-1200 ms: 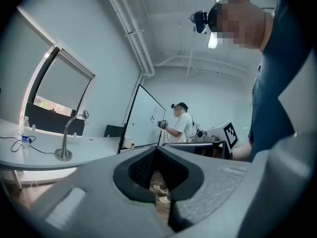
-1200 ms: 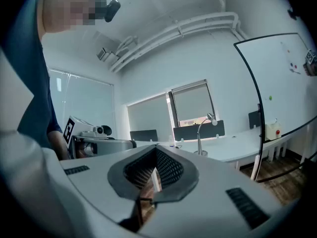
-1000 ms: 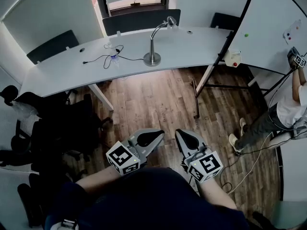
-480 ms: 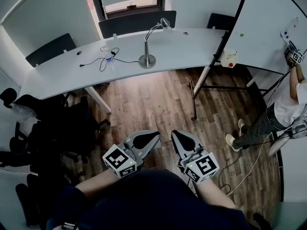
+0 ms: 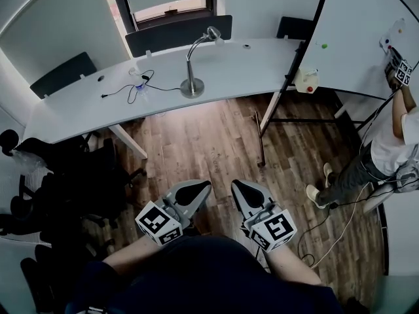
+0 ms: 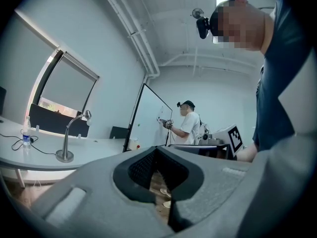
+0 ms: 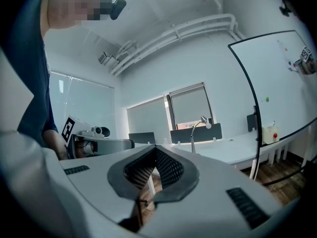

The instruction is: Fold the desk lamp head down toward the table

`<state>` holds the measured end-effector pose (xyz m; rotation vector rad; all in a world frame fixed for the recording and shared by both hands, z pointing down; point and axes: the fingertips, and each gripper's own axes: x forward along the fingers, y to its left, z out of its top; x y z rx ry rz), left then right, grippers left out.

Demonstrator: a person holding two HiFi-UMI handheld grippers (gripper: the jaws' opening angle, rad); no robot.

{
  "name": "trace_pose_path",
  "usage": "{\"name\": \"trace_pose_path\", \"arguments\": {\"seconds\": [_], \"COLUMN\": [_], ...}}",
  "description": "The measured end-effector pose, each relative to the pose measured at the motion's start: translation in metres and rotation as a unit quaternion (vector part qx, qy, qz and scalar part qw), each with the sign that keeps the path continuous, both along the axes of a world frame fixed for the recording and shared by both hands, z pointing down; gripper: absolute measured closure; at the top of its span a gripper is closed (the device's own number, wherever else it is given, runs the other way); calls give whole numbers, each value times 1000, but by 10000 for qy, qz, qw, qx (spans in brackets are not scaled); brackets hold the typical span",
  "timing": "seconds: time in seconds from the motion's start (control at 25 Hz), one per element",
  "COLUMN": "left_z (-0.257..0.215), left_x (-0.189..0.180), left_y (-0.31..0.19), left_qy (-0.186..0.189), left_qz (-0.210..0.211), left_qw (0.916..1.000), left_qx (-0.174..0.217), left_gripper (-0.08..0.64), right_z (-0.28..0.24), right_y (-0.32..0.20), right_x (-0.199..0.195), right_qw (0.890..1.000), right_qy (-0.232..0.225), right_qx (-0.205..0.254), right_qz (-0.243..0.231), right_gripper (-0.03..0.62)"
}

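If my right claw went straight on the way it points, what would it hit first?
Nothing close: only open air above the wooden floor lies ahead of the right claw. Probably the white curved desk first, near the silver gooseneck desk lamp, though depth is unclear.

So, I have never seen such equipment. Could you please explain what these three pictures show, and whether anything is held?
There is no robot: a person holds a two-jaw tool in each hand, the left gripper and the right gripper. The marked cubes are part of them. One picture comes from a camera on the person's head, looking down. The other two come from cameras on the grippers, looking along their jaws. Both pairs of jaws are shut and hold nothing. Ahead, across a wooden floor, a white table carries a desk lamp with its head raised, a black cable and a small bottle. Another person stands at a whiteboard on the right.
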<state>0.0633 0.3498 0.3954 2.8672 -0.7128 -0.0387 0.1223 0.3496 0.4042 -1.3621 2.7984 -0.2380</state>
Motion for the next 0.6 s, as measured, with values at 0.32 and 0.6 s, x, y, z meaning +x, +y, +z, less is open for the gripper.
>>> {"name": "trace_pose_path", "arguments": {"seconds": [0.32,0.6], "left_z": [-2,-16], "left_x": [-16,-28], "left_y": [-83,-187], "left_qy": [122,149], "left_qz": [146,538], "left_qw": [9998,9980], "left_qx": [97,310], "left_gripper": [555,555], "right_z": [1,-7], "right_y": [-72,-164], "right_x": [-7,-20], "right_qw": [9993,9966], "right_qy": [211,420], "right_qx": [56,41], "right_qz": [291,707], "right_gripper": [583,583]}}
